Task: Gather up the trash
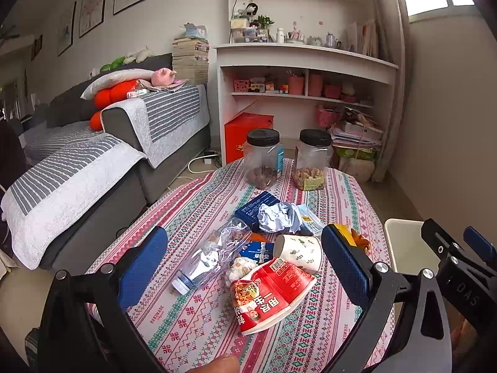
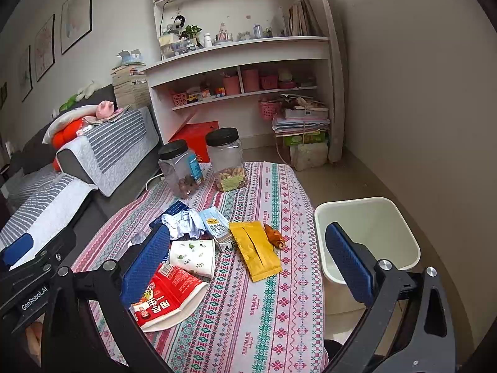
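Note:
Trash lies on the patterned tablecloth: a crushed red noodle cup, a floral paper cup, a crushed clear plastic bottle, crumpled pale paper, a milk carton, a yellow wrapper and an orange peel scrap. My left gripper is open above the bottle and cups, holding nothing. My right gripper is open above the table's right side, empty. A cream trash bin stands on the floor right of the table.
Two black-lidded clear jars stand at the table's far end. A dark blue box lies under the paper. A grey sofa is on the left, white shelves behind.

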The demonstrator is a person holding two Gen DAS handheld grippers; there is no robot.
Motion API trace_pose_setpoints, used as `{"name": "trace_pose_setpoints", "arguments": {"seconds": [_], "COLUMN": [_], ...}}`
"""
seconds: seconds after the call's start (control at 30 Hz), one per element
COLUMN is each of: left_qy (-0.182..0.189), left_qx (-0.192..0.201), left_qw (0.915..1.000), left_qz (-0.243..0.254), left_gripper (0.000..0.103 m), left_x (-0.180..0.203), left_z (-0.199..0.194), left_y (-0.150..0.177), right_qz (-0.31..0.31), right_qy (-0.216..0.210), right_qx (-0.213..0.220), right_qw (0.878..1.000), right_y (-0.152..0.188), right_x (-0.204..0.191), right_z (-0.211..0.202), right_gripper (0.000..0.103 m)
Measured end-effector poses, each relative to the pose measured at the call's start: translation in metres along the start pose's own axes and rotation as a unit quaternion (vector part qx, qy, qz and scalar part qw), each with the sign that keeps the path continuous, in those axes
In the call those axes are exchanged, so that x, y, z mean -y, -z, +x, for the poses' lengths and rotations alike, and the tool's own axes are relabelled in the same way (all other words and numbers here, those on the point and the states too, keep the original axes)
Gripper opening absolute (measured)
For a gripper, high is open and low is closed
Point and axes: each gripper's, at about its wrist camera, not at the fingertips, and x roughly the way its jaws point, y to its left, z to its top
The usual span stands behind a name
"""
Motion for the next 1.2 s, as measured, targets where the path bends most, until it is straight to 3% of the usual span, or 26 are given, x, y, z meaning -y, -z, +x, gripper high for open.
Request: {"name": "trace_pose_setpoints", "arguments": {"seconds": [1.2], "left_qy": [0.001], "left_qx": [-0.002], "left_qw": [1.0], "left_qz": [-0.006], "left_gripper": [0.096], "left_x": [0.0008], "left_z": [0.0036], "left_y": [0.0005], "right_qz": [0.001], "right_qy": [-0.003], "right_qx": [-0.004], "right_qw": [1.0], "right_y": [0.0062], "right_x": [-0.003], "right_z": [0.0028], "right_gripper": [0.096]}}
